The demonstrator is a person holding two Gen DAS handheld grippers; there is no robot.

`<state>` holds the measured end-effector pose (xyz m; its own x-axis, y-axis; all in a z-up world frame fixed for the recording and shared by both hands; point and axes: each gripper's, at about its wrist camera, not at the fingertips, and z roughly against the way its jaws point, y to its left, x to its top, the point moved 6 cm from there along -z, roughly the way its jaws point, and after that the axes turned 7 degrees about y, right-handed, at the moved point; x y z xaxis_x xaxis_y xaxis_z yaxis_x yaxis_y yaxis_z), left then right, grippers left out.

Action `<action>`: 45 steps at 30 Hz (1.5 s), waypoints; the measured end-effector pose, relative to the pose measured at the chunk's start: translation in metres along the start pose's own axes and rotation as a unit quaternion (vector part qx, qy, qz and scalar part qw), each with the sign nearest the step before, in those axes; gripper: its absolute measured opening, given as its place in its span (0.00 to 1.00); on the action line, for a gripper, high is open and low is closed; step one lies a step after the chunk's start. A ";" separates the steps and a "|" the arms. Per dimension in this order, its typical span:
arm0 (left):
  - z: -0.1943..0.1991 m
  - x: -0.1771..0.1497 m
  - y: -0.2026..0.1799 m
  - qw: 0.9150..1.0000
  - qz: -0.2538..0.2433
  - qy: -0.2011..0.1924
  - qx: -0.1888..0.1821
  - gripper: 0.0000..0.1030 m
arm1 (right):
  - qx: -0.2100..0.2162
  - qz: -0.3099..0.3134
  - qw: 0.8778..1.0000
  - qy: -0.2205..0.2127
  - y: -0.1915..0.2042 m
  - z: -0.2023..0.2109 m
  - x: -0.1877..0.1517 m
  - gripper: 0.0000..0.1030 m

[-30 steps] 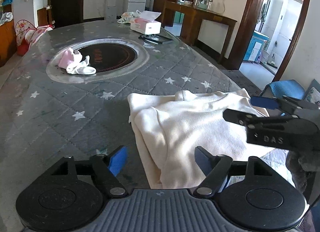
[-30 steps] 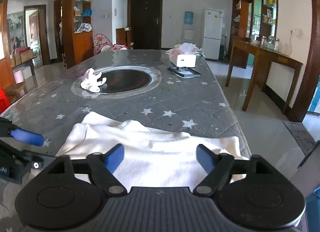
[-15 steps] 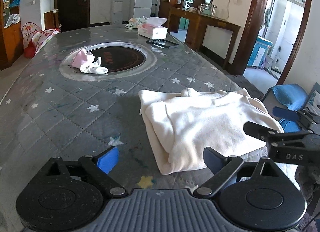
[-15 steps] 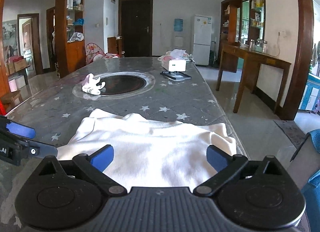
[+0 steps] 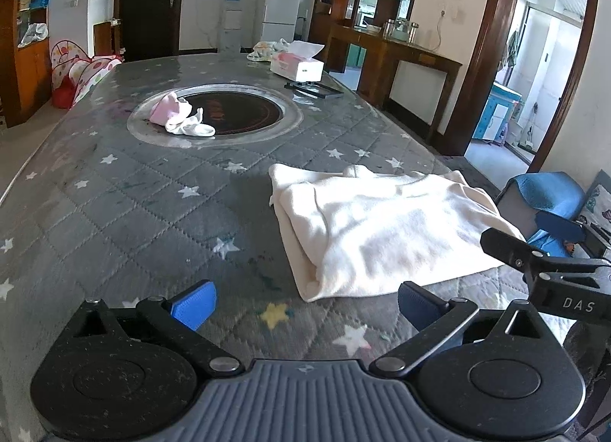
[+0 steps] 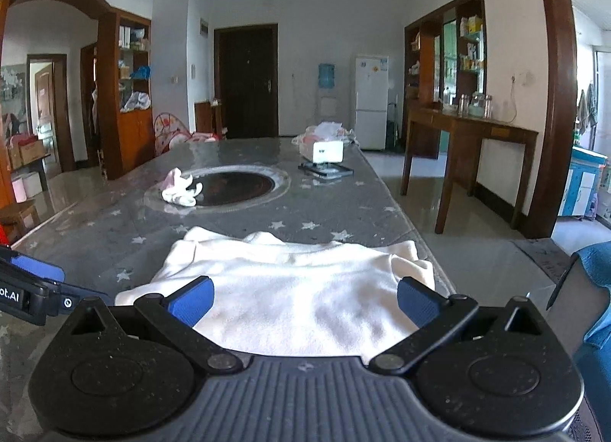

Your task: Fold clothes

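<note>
My left claw (image 5: pixel 303 306) is opening its jaws with nothing between them, my right claw (image 6: pixel 303 299) stands wide and empty, and the folded cream garment (image 5: pixel 382 232) lies flat on the worktop (image 5: pixel 133 213) just ahead of both claws.

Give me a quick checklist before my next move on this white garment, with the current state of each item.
1. Left claw empty: ok; its jaws are opening, only table between them.
2. Right claw empty: ok, open above the garment, not pinching it.
3. Garment folded over: ok, doubled layers show at its left edge.
4. Garment fully on the table: not ok, its right edge lies at the table's rim.
5. Socks clear of the garment: ok, far off on the round plate.
6. Fold finished: cannot tell.
</note>
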<state>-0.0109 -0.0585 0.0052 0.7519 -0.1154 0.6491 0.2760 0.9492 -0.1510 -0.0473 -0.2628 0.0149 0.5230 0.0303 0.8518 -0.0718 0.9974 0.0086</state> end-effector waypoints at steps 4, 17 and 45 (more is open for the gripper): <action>0.010 -0.008 -0.004 1.000 0.000 -0.006 0.000 1.00 | 0.003 -0.005 1.000 -0.011 0.000 0.014 -0.004 1.00; 0.036 -0.029 -0.022 0.999 -0.014 -0.031 0.007 1.00 | 0.007 -0.019 1.000 -0.020 0.000 0.045 -0.023 1.00; 0.030 -0.046 -0.050 0.997 -0.059 -0.023 0.036 1.00 | 0.010 -0.018 1.000 -0.008 -0.004 0.047 -0.033 1.00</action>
<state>-0.0776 -0.0923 0.0055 0.6875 -0.2162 0.6933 0.3161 0.9486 -0.0176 -0.1040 -0.2707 0.0112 0.5115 -0.0059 0.8593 -0.0703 0.9963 0.0487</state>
